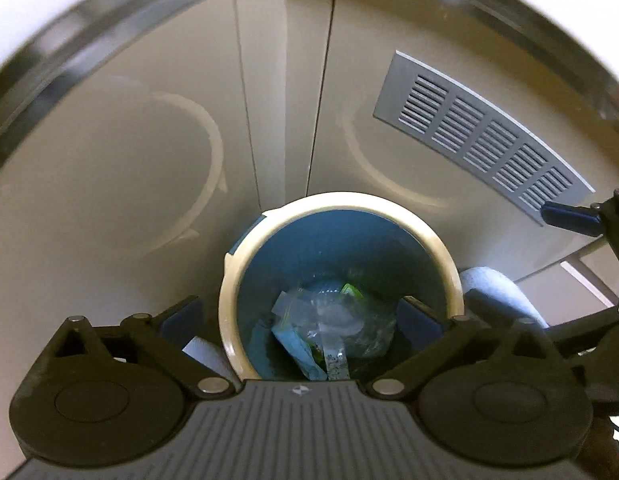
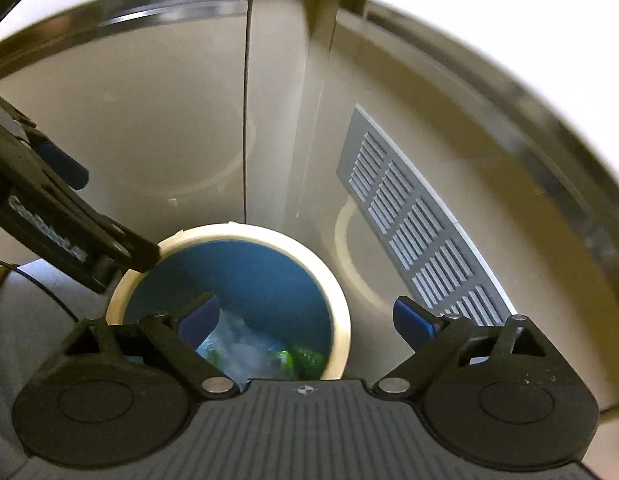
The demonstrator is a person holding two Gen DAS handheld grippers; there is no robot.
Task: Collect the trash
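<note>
Left wrist view: the left gripper (image 1: pixel 299 312) hangs over a blue bin (image 1: pixel 341 204) with a cream rim, fingers (image 1: pixel 181 316) spread wide with nothing between them. Inside the bin lies the trash (image 1: pixel 329 324), clear plastic and green and blue wrappers. Further right, a grey vent (image 1: pixel 481 136) sits in the cabinet door. The right gripper (image 2: pixel 305 318) hangs just beside the bin, fingers likewise spread and empty.

The near rim of the round blue waste bin with a cream rim (image 1: pixel 341 204) is hidden behind the left tongs' (image 1: pixel 299 316) body. The crumpled clear plastic and green wrappers (image 2: pixel 269 354) inside are blurred and partly covered.
</note>
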